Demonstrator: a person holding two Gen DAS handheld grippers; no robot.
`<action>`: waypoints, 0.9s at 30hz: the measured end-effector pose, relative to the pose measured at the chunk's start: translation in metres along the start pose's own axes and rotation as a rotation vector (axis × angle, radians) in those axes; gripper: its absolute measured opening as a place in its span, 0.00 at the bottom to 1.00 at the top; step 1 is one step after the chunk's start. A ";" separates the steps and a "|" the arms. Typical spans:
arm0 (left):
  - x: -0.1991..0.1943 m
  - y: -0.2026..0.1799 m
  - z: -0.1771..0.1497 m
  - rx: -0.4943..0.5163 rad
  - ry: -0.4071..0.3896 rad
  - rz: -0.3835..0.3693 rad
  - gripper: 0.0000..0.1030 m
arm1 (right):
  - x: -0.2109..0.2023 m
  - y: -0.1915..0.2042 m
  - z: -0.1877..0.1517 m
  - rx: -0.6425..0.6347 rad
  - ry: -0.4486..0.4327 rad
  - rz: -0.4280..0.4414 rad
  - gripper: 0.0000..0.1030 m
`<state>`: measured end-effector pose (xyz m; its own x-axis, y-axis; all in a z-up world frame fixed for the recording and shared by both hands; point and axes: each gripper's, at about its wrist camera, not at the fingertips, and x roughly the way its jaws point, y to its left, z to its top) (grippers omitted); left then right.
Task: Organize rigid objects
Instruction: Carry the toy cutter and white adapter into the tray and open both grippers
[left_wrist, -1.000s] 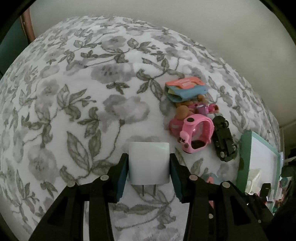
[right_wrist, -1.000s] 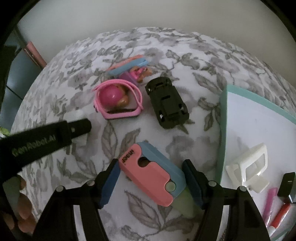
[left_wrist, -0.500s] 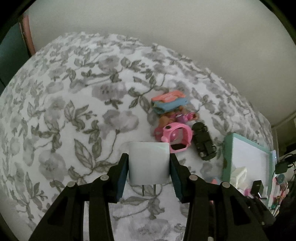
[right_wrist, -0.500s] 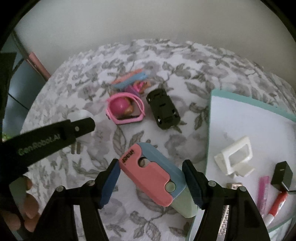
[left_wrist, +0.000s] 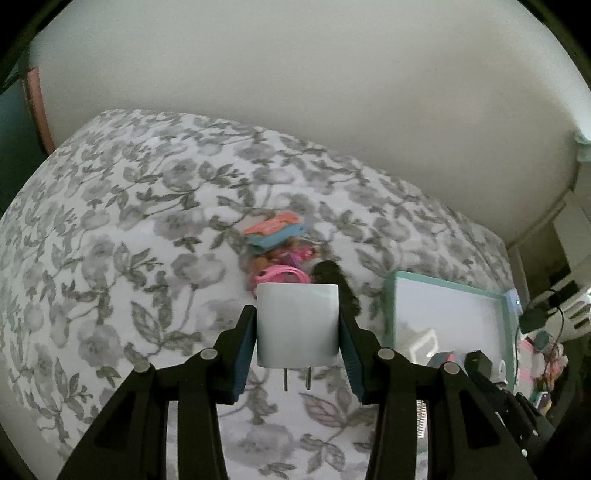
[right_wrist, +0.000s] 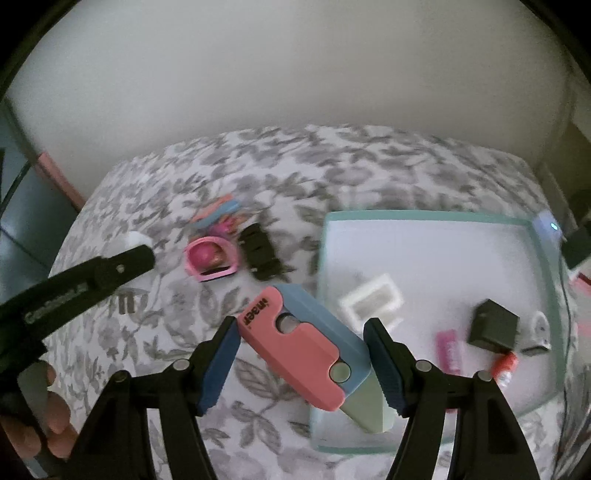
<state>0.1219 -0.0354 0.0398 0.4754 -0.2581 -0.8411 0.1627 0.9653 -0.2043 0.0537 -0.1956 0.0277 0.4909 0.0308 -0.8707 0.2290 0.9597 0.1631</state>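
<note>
My left gripper (left_wrist: 297, 343) is shut on a white wall charger (left_wrist: 297, 325), prongs pointing back, held above the floral bed cover. My right gripper (right_wrist: 301, 363) is shut on a pink, blue and green folding tool (right_wrist: 314, 350), held above the near left corner of the teal-rimmed tray (right_wrist: 546, 266). The tray also shows in the left wrist view (left_wrist: 388, 306). On the cover lie a pink watch (right_wrist: 210, 260), a black toy car (right_wrist: 260, 256) and a pink and blue case (left_wrist: 275, 232).
The tray holds a white frame piece (right_wrist: 371, 301), a black cube (right_wrist: 493, 325), a pink stick (right_wrist: 448, 350) and a red marker (right_wrist: 506, 365). A pale wall runs behind the bed. The left gripper's arm (right_wrist: 74, 291) crosses the right wrist view at left.
Both grippers have risen and pulled back from the cover with their objects. The right gripper has moved right, toward the tray's near corner. The toys look smaller and farther.
</note>
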 end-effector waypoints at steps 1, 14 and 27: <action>0.000 -0.004 -0.001 0.008 0.001 -0.001 0.44 | -0.001 -0.005 0.000 0.013 -0.001 -0.004 0.70; 0.012 -0.069 -0.021 0.107 0.070 -0.098 0.44 | -0.008 -0.095 -0.009 0.178 0.020 -0.187 0.70; 0.023 -0.139 -0.056 0.245 0.170 -0.203 0.44 | -0.014 -0.157 -0.023 0.351 0.029 -0.251 0.70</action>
<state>0.0612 -0.1732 0.0208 0.2651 -0.4132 -0.8712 0.4508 0.8518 -0.2668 -0.0088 -0.3405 0.0039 0.3611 -0.1790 -0.9152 0.6131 0.7850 0.0884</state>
